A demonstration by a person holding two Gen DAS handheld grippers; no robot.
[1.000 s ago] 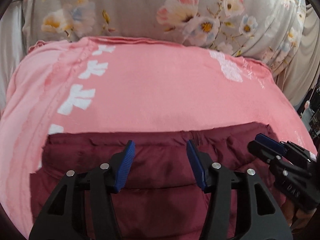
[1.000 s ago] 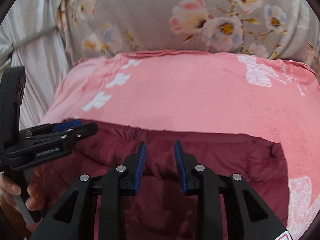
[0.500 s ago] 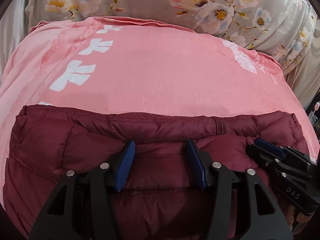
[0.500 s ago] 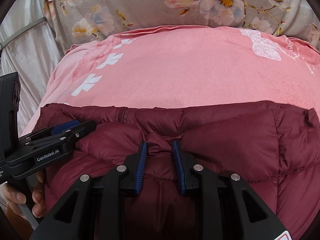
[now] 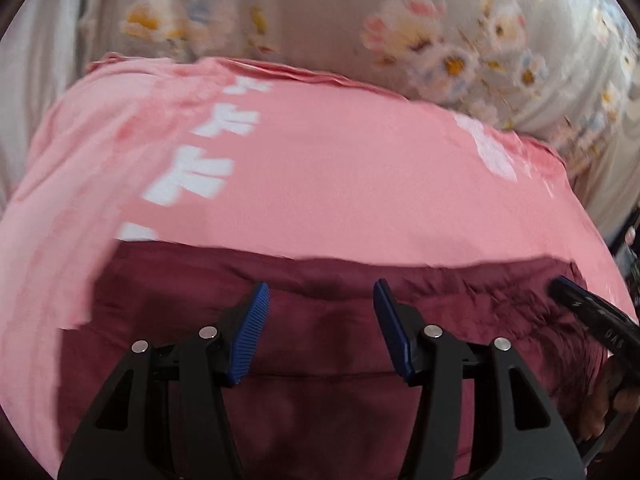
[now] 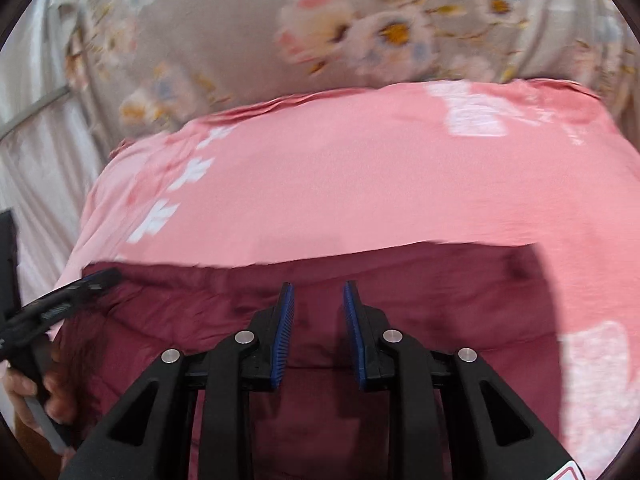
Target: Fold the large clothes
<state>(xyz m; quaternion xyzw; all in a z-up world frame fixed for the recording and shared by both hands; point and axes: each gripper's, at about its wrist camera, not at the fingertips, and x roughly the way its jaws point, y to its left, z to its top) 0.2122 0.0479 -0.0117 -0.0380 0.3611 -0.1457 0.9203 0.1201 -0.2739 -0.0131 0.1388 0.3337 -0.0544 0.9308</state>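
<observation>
A dark red puffer jacket lies on a pink bedsheet; it also shows in the right wrist view. My left gripper hangs over the jacket's near part with its blue pads wide apart, holding nothing. My right gripper is also over the jacket, its pads a narrow gap apart and empty. The right gripper shows at the right edge of the left wrist view. The left gripper shows at the left edge of the right wrist view. Both views are blurred.
The pink bedsheet with white prints covers the bed. A grey floral quilt is bunched along the far side. A pale curtain hangs at the left.
Both grippers have pulled back and up from the jacket's folded edge, and both views now blur. The jacket looks flatter than half a second ago.
</observation>
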